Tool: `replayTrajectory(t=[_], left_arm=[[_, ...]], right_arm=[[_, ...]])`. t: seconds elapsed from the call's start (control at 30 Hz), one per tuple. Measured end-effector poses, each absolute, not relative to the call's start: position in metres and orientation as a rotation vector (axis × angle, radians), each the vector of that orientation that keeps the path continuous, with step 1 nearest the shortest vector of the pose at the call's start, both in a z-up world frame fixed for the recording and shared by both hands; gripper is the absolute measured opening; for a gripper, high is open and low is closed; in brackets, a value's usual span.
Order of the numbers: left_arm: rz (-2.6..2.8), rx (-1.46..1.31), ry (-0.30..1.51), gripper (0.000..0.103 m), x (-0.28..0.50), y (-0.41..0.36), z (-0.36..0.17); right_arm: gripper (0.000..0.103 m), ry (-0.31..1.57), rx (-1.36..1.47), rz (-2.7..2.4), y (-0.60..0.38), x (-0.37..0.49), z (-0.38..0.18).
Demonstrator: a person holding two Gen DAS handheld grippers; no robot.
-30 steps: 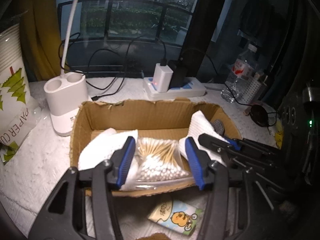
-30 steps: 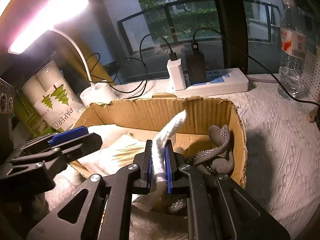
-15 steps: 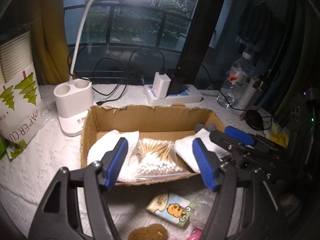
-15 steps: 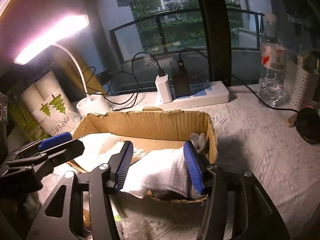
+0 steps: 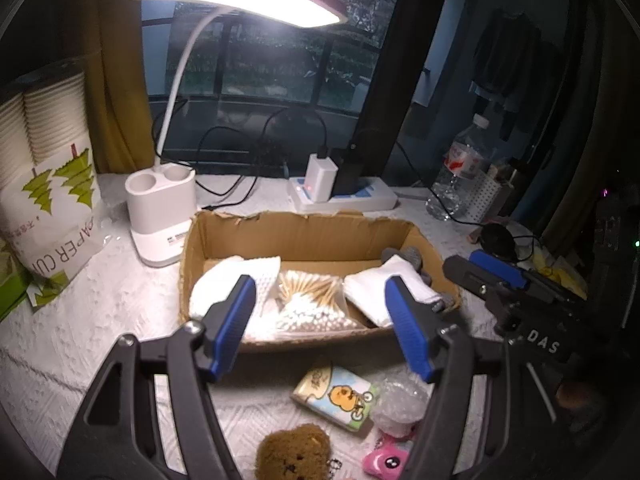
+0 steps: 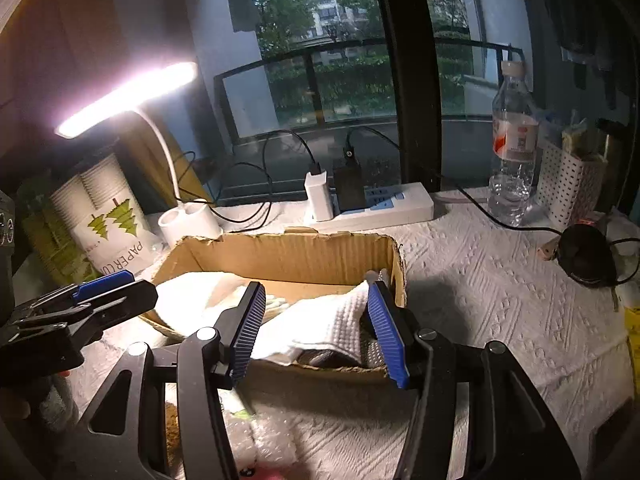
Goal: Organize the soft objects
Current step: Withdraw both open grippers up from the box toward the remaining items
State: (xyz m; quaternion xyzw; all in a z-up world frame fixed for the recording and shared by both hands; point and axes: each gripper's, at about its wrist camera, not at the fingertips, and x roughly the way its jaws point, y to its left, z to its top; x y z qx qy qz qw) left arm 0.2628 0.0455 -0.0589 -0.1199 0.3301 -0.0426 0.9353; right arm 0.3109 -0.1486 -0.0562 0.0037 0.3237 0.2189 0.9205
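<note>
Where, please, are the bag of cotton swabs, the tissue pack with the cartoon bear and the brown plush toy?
bag of cotton swabs (image 5: 316, 308), left wrist view, on the white swab tips.
tissue pack (image 5: 335, 396), left wrist view, on the printed bear.
brown plush toy (image 5: 294, 454), left wrist view, on its face.

"PAPER CU…", partly cut off, printed on the paper cup sleeve (image 5: 60, 216) at nine o'clock, beside green tree drawings. "DAS" in white on the right gripper (image 5: 543, 345) body at three o'clock.

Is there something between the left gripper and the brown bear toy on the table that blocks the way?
Nothing visible does. The left gripper is open and empty, and the brown bear toy lies uncovered on the table before the cardboard box.
</note>
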Motion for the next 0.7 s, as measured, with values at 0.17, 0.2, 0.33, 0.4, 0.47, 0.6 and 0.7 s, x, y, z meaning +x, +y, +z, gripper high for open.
replayTrajectory(t=[0.17, 0.2, 0.33, 0.4, 0.47, 0.6, 0.7], left_arm=[[-0.089, -0.244, 0.667, 0.068, 0.251, 0.046, -0.058], [-0.089, -0.243, 0.665, 0.068, 0.25, 0.046, -0.057], [-0.087, -0.243, 0.658, 0.068, 0.24, 0.049, -0.057], [-0.085, -0.244, 0.658, 0.068, 0.237, 0.05, -0.058], [-0.084, -0.246, 0.659, 0.068, 0.233, 0.052, -0.06], [-0.079, -0.249, 0.661, 0.068, 0.227, 0.056, -0.065], [-0.075, -0.255, 0.665, 0.068, 0.222, 0.058, -0.069]], right_arm=[[0.056, 0.657, 0.0, 0.462, -0.146, 0.298, -0.053], [0.056, 0.657, -0.002, 0.465, -0.144, 0.296, -0.053], [0.056, 0.663, -0.009, 0.475, -0.14, 0.288, -0.055], [0.056, 0.669, -0.013, 0.482, -0.137, 0.283, -0.056], [0.056, 0.672, -0.018, 0.488, -0.134, 0.278, -0.058], [0.056, 0.683, -0.027, 0.499, -0.129, 0.27, -0.061], [0.056, 0.689, -0.036, 0.507, -0.125, 0.265, -0.064]])
